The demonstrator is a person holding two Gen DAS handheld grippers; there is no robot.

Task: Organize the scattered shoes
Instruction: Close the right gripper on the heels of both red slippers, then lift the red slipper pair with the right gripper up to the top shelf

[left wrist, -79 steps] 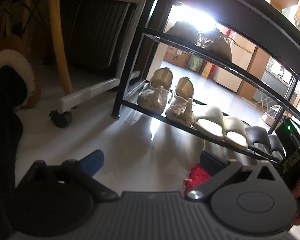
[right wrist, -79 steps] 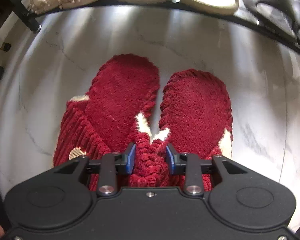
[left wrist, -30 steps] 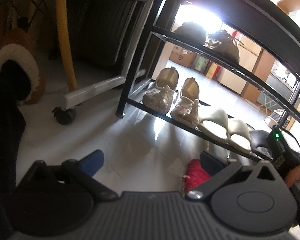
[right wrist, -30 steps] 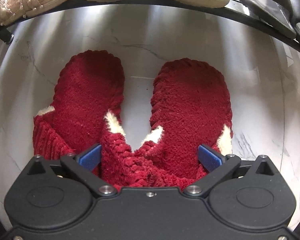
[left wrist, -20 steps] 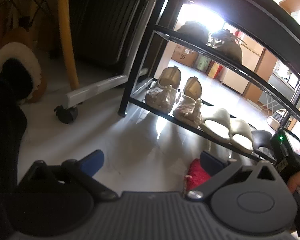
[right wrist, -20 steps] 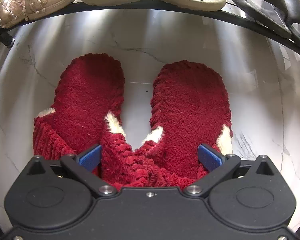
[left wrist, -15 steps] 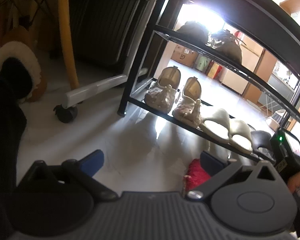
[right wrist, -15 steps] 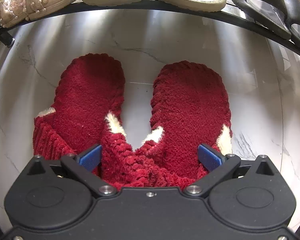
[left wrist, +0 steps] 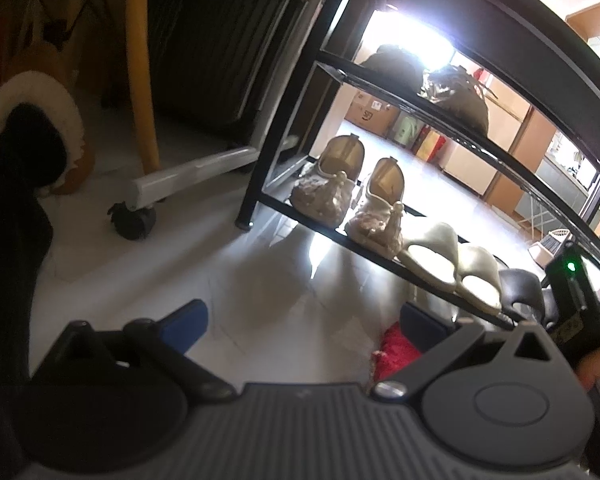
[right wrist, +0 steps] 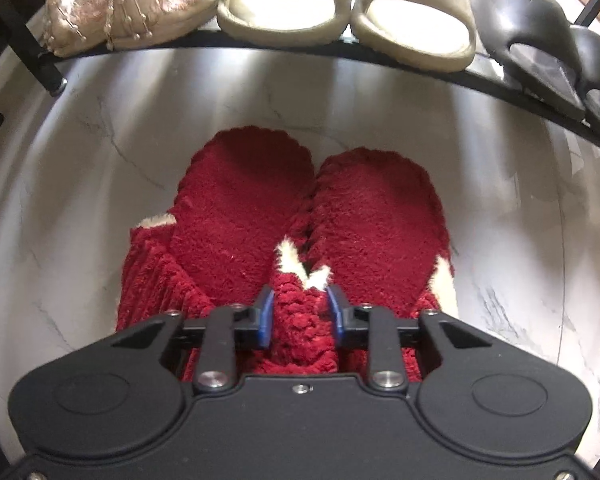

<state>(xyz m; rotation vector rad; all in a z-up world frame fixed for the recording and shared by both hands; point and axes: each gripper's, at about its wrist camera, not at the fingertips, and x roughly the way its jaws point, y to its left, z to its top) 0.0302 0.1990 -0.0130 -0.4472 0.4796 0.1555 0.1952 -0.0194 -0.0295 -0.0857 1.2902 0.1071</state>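
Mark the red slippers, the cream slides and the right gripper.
red slippers (right wrist: 364, 220): right wrist view, right slipper's fuzzy insole.
cream slides (right wrist: 276, 8): right wrist view, left slide's strap.
right gripper (right wrist: 300, 312): right wrist view, between blue pads.

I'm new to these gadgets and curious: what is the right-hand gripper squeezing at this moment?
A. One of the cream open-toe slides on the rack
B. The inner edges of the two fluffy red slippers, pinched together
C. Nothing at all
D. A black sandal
B: the right gripper has its blue pads closed on the bunched inner edges of the fluffy red slippers, which sit pressed side by side on the white marble floor.
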